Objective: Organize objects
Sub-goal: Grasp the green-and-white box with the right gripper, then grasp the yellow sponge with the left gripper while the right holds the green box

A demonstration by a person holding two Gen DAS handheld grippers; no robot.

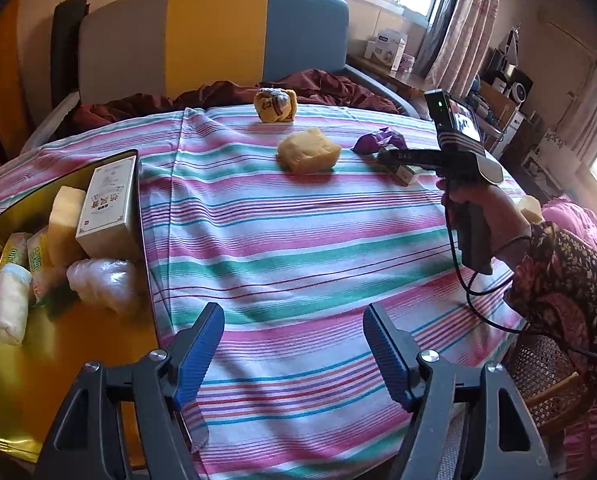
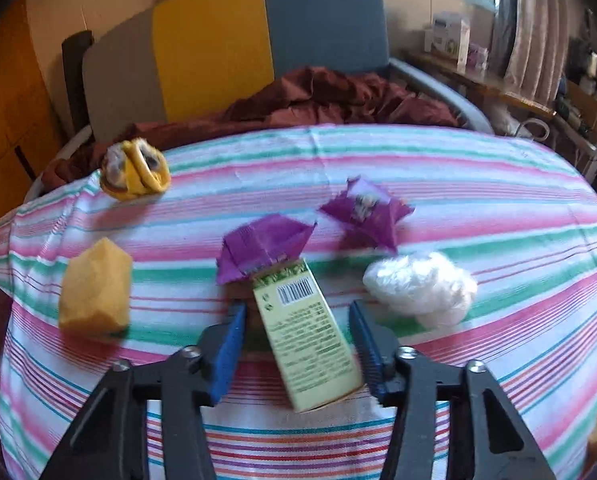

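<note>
The right gripper jaws sit around the green box, not squeezing. Left gripper jaws gape empty.

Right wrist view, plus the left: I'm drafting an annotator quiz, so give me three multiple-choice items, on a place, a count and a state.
1. The pale green box lies: A on the floor; B on the striped cloth between the right gripper fingers; C on a shelf.
2. Purple wrappers on the cloth: A two; B one; C four.
3. The left gripper is: A shut on a sponge; B shut on a box; C open, empty.
Answers: B, fingers flank it; A, both lie beyond the box; C, only cloth shows between its fingers.
</note>
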